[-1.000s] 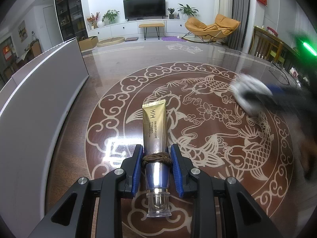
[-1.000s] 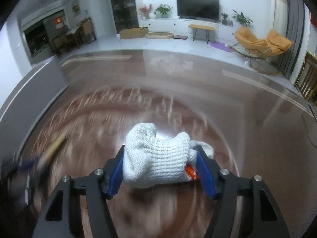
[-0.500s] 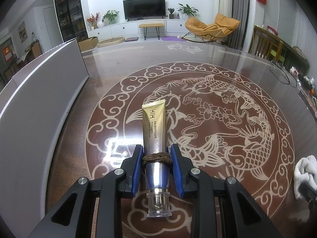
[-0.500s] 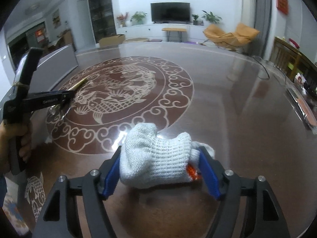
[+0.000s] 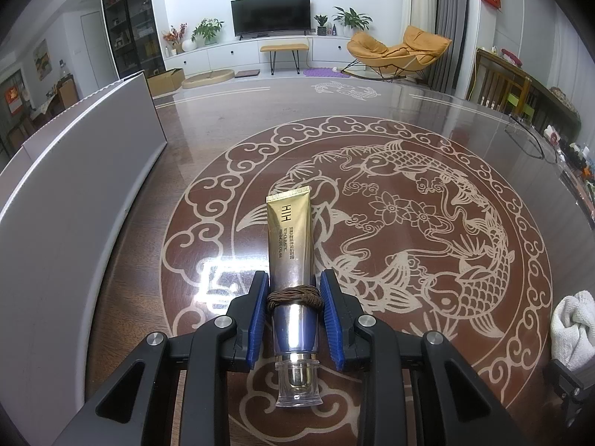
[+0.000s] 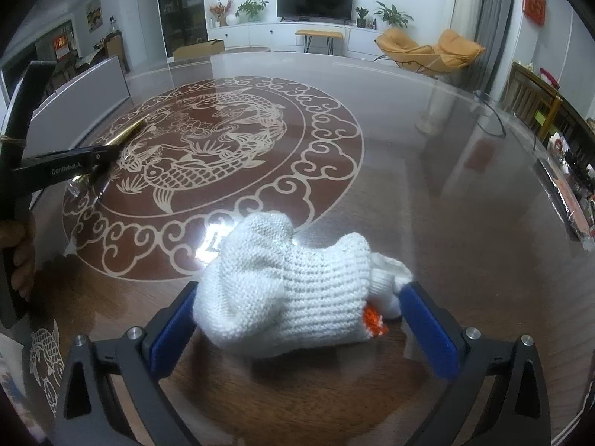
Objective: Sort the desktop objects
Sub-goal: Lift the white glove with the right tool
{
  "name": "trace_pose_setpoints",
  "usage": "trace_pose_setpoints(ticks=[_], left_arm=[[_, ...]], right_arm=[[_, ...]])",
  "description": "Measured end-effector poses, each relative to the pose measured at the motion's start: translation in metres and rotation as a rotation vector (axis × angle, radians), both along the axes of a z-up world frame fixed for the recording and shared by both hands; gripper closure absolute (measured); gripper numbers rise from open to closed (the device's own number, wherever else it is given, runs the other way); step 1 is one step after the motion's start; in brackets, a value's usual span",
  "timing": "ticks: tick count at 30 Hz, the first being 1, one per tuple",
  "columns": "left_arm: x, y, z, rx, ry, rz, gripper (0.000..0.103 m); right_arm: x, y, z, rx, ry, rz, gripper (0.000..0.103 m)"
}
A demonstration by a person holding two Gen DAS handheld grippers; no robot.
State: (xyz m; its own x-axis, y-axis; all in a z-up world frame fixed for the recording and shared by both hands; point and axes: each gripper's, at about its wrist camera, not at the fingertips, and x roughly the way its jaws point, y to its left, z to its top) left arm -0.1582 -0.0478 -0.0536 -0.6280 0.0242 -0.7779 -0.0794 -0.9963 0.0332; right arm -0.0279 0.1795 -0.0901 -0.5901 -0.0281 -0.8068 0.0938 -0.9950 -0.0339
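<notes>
My left gripper (image 5: 293,290) is shut on a gold cream tube (image 5: 290,238) with a clear cap and a brown cord band around it, held over the table's koi medallion. The tube also shows in the right wrist view (image 6: 128,132), sticking out of the left gripper (image 6: 93,165). A white knitted glove (image 6: 293,297) with an orange trim lies on the table between the pads of my right gripper (image 6: 301,319), whose jaws stand wide apart, the right pad off the glove. The glove shows at the left wrist view's right edge (image 5: 572,330).
A grey box wall (image 5: 74,186) runs along the table's left side. Small items and a dark packet (image 6: 569,200) lie along the table's far right edge. A cable (image 5: 528,141) lies at the back right.
My right gripper swung from the table's middle to the near right side, came down to the table with the glove, and its jaws have opened wider. The left gripper has held still.
</notes>
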Motion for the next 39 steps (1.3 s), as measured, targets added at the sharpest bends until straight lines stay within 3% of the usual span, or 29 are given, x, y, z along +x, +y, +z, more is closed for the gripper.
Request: trace_pose_setpoints(ticks=[14, 15, 17, 18, 27, 29, 31, 32, 35, 39], left_arm=[[0.034, 0.003, -0.001, 0.023, -0.002, -0.071, 0.073], [0.033, 0.001, -0.002, 0.03, -0.003, -0.068, 0.068], [0.031, -0.001, -0.003, 0.058, -0.014, -0.09, 0.031], [0.03, 0.0, -0.007, 0.061, -0.045, -0.097, 0.0], [0.027, 0.005, -0.014, 0.019, -0.078, -0.147, 0.0], [0.022, 0.005, -0.013, 0.019, -0.063, -0.116, 0.011], [0.024, 0.003, -0.009, 0.022, -0.038, -0.088, 0.063], [0.024, 0.003, -0.007, 0.024, -0.041, -0.09, 0.073], [0.027, 0.012, -0.008, -0.023, -0.032, -0.121, 0.074], [0.044, 0.006, -0.009, 0.031, -0.01, -0.107, 0.075]], right_arm=[[0.0, 0.0, 0.0, 0.0, 0.0, 0.0, 0.0], [0.001, 0.0, 0.0, 0.0, 0.0, 0.0, 0.0], [0.0, 0.0, 0.0, 0.0, 0.0, 0.0, 0.0], [0.001, 0.0, 0.0, 0.0, 0.0, 0.0, 0.0], [0.001, 0.0, 0.0, -0.001, 0.0, 0.001, 0.0], [0.001, 0.002, 0.002, -0.024, 0.005, 0.007, 0.0], [0.006, 0.012, 0.006, -0.122, 0.011, 0.043, 0.0], [0.009, 0.02, 0.008, -0.17, 0.002, 0.05, 0.0], [0.02, 0.046, 0.011, -0.279, -0.035, 0.022, 0.0], [0.028, 0.044, 0.024, -0.259, -0.03, 0.054, 0.0]])
